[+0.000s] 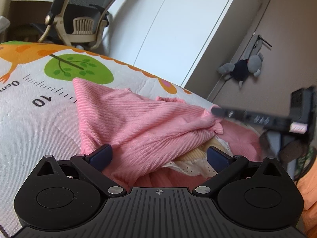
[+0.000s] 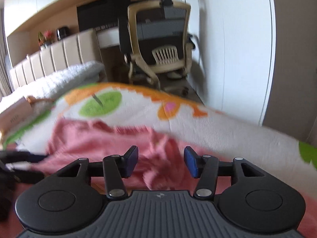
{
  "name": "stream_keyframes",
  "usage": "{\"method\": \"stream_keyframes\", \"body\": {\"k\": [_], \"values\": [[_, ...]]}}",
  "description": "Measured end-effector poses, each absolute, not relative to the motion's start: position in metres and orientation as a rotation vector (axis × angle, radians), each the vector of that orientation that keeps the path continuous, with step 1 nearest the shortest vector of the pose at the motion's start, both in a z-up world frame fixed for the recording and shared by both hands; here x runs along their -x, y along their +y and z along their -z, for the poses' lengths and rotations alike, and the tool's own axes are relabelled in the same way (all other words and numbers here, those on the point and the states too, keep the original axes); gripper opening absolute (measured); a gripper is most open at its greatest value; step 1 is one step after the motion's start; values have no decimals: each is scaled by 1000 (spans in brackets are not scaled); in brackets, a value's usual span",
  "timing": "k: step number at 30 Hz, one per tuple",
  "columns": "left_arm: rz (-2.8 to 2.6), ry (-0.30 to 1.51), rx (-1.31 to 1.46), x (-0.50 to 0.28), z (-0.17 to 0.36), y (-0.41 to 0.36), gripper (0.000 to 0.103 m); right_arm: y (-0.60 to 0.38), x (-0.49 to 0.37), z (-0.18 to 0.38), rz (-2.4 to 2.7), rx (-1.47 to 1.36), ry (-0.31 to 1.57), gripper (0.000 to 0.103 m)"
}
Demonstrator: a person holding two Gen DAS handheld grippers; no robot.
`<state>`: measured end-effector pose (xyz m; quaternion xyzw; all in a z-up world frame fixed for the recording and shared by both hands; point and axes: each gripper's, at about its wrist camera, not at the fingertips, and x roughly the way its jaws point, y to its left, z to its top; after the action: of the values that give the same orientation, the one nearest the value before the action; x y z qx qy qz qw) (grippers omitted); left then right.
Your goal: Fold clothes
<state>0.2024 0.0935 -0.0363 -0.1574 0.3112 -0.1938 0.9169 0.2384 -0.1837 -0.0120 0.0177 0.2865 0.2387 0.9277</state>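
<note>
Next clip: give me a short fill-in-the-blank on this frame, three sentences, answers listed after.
1. The ribbed knit garment lying on the printed mat is coloured ____.
2. The left gripper has its jaws ____, one on either side of the garment.
3. On the floor by the brown door, the grey stuffed ____ lies.

Missing words: pink; open; toy

A pink ribbed knit garment (image 1: 138, 117) lies rumpled on a printed quilted mat (image 1: 39, 119), one flap drawn up into a taut, tent-like sheet toward a bunched corner at the right. Under the lifted flap shows a cream piece with white eyelet lace trim (image 1: 190, 168) (whether lining or separate garment is unclear). The right wrist view blurs it.
</note>
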Motion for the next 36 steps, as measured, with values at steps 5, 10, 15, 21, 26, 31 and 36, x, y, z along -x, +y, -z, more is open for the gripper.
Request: {"method": "stream_keyframes", "body": {"k": [5,10,15,21,26,31,36], "values": [[400,638,330,-202,37,94,103,-186,-242,20,-505,-60,609,18],[406,633,359,-202,38,97,103,-207,-233,-11,-574,-302,606,11],[407,632,367,-202,38,98,103,-210,-236,7,-418,-214,694,11],[404,633,359,-203,38,96,103,-193,-214,0,-364,-43,554,11],[403,634,354,-203,38,95,103,-168,-217,-4,-520,-35,553,18],[409,631,371,-203,38,97,103,-164,-244,39,-450,-29,669,17],[417,628,398,-203,39,101,103,-194,-217,1,-442,-36,589,26]]}}
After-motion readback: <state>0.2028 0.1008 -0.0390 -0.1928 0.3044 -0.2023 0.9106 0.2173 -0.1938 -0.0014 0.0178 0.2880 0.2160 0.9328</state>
